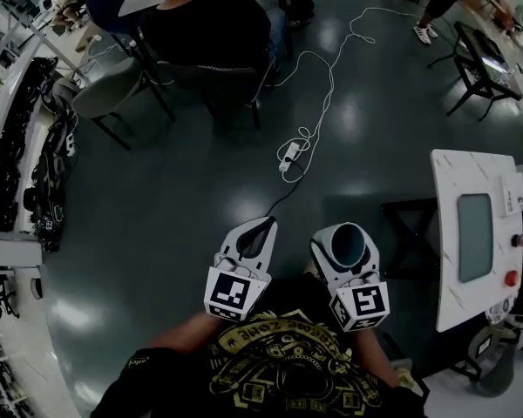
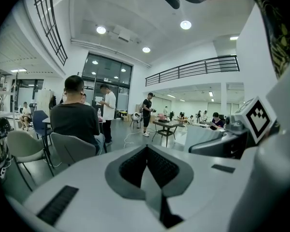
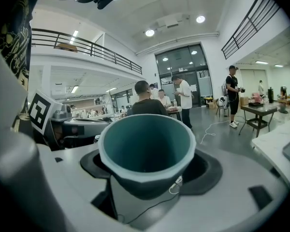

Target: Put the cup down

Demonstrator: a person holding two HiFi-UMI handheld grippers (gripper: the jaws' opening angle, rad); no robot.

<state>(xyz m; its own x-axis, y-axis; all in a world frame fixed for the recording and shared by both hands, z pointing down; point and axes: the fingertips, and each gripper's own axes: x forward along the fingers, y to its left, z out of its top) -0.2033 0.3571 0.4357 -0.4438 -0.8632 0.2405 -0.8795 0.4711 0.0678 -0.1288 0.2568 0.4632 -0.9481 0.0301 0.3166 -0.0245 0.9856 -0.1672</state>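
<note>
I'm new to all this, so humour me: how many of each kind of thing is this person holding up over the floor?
Grippers: 2 (left gripper, jaws shut, empty; right gripper)
Cups: 1 (cup, teal inside, held in the right gripper's jaws)
Total: 3

A person holds two grippers side by side before the chest, both pointing to 12 o'clock. The left gripper [image 1: 261, 232], at 9 o'clock, has its jaws pressed together, empty; the right gripper [image 1: 347, 244] clamps a cup [image 3: 145, 144].
</note>
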